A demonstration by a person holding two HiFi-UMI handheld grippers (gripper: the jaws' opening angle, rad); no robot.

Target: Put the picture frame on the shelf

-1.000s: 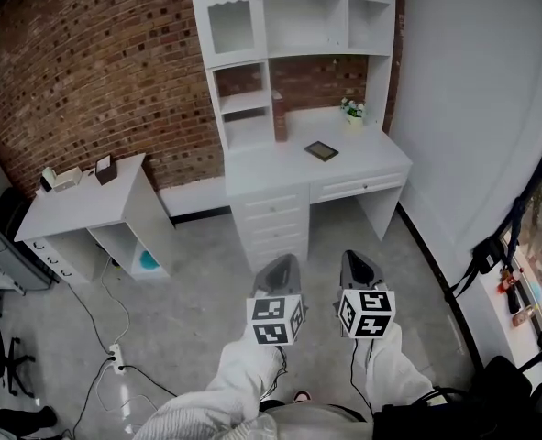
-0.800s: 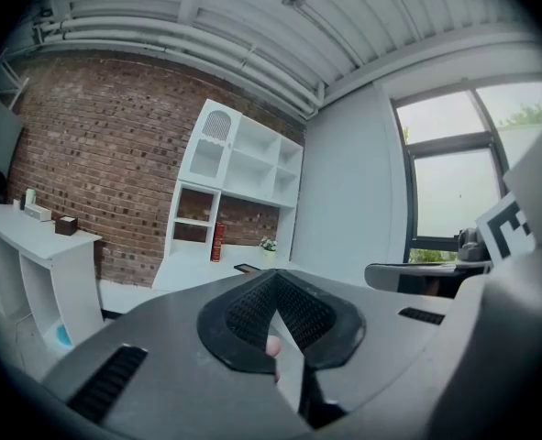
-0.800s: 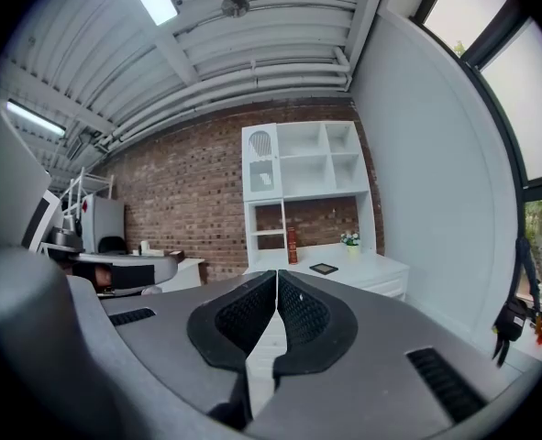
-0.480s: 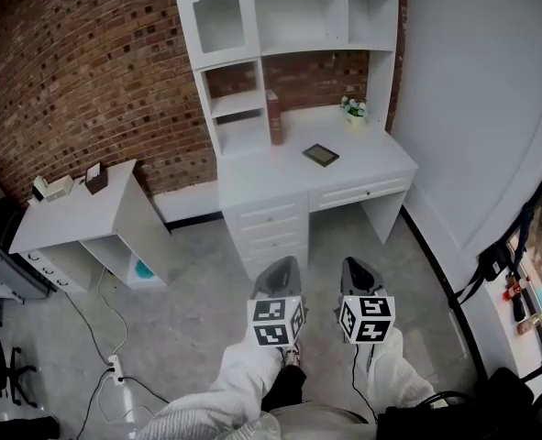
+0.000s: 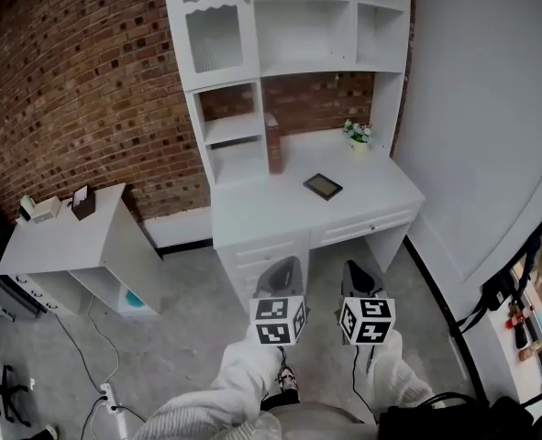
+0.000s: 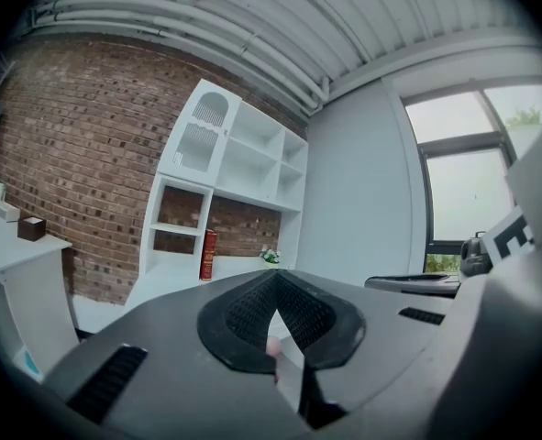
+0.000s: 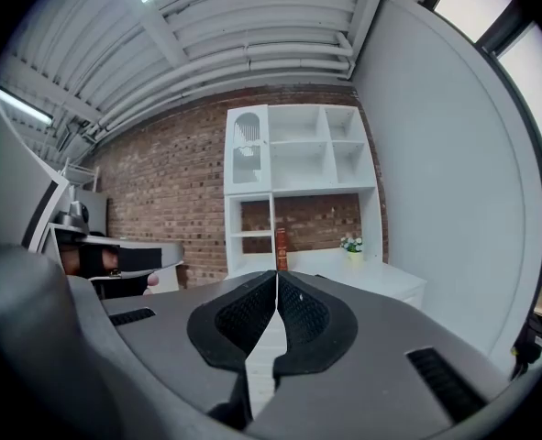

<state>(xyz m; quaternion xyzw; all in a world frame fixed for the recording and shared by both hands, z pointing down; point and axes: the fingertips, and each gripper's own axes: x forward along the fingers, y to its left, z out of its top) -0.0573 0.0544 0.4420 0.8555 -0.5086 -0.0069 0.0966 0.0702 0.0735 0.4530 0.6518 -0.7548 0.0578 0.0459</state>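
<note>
- Down by my knees, the left tool [image 5: 282, 273] and right tool [image 5: 359, 278] both have jaws pressed together, gripping nothing.
- Farther off, the picture frame [image 5: 323, 186] lies flat on the desk [image 5: 271, 211], below the shelf [image 5: 232, 129].
- It is probably light, stiff and breakable; I'd pinch one edge.

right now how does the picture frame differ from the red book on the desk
The picture frame lies flat on the desk; the red book stands upright. The frame is dark and squarish; the book is reddish and tall and narrow. The frame sits out in the open; the book stands at the back beside the shelf unit. Both rest on the white desk.
</note>
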